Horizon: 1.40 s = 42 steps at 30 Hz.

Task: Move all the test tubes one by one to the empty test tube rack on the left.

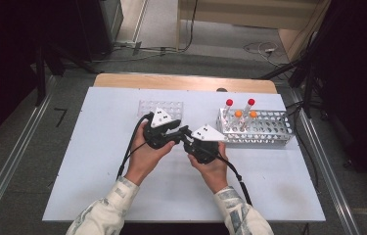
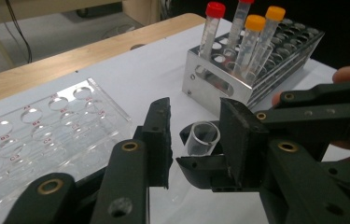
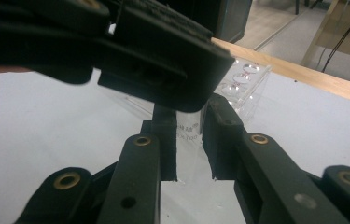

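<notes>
From the high view, both hands meet over the white bench (image 1: 98, 161), just left of the metal rack (image 1: 257, 128), which serves as the landmark here; the left tongs (image 1: 181, 131) and right tongs (image 1: 185, 139) cross tip to tip, with a clear plastic rack (image 1: 160, 107) farther left of the metal rack. Four capped tubes (image 1: 240, 117) stand in the metal rack's near-left corner. In the left gripper view, an uncapped clear tube (image 2: 202, 138) sits in front of the metal rack (image 2: 219, 86), clamped in the right tongs (image 2: 199, 163), its open mouth facing the camera; the left tongs (image 2: 193, 140) stand apart on either side of it, and I cannot tell whether their pads touch the wall. In the right gripper view, the right tongs (image 3: 189, 140) are pressed onto the tube's printed wall (image 3: 187, 133), with the left tool's dark jaw overhead. The tube looks light, stiff, thin-walled and smooth, so it would probably slip or crack under a hard squeeze; a gentle hold across the cylinder's middle, away from the open rim, seems the safest.
</notes>
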### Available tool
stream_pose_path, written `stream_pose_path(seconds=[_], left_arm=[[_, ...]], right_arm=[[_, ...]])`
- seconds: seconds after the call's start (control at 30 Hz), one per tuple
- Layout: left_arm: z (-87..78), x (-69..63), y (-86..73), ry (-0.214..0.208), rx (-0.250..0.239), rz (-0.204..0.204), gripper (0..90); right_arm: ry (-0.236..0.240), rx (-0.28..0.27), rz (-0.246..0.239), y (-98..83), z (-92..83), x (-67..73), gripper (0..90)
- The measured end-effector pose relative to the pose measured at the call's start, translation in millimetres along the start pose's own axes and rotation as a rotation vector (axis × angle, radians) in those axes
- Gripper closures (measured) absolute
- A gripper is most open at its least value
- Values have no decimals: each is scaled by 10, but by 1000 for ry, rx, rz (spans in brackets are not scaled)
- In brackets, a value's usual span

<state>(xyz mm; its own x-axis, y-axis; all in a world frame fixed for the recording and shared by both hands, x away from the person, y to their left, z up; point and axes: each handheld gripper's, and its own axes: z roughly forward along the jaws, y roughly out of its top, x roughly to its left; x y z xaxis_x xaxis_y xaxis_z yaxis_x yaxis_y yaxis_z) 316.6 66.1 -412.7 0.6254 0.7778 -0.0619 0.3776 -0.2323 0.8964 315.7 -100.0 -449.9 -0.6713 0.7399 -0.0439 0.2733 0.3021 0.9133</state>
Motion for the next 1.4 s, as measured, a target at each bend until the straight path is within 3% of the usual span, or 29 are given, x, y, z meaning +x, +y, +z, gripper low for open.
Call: stream_pose_path(seconds=[0.1, 0.27, 0.4, 0.43, 0.47, 0.5, 0.53, 0.57, 0.67, 0.8, 1.0, 1.2, 1.4], left_arm=[[11, -20, -7, 14, 9, 25, 674], [16, -21, -4, -2, 13, 18, 762], [18, -16, 2, 2, 12, 20, 774], [21, -13, 4, 2, 12, 19, 775], [22, -8, 8, 2, 11, 17, 776], [24, 0, 13, 2, 5, 12, 776], [22, 9, 21, 4, 1, 9, 776], [21, 19, 33, 3, -3, 5, 776], [17, 50, 81, 9, -11, 3, 776], [-3, 94, 160, 47, -25, 2, 776], [-13, 189, 334, 67, -59, -19, 776], [48, 292, 491, 115, -56, -19, 777], [147, 373, 565, 137, -57, -33, 776]], right_arm=[[-2, 0, 1, 2, 3, 0, 731], [-6, 2, -2, 2, 5, 3, 731], [-3, 2, -1, 2, 4, -1, 723], [2, 2, 3, 3, 2, -3, 694], [30, 10, 23, 4, 8, -18, 567], [30, 10, 23, 4, 8, -18, 567], [53, 17, 42, 0, -6, -29, 467], [53, 17, 42, 0, -6, -29, 467], [63, 27, 44, 8, -42, -42, 345], [77, 39, 49, 4, -134, -94, 287], [83, 37, 33, -52, -368, -166, 278], [71, 39, 41, -170, -548, -253, 278], [57, 31, 51, -214, -690, -358, 271]])
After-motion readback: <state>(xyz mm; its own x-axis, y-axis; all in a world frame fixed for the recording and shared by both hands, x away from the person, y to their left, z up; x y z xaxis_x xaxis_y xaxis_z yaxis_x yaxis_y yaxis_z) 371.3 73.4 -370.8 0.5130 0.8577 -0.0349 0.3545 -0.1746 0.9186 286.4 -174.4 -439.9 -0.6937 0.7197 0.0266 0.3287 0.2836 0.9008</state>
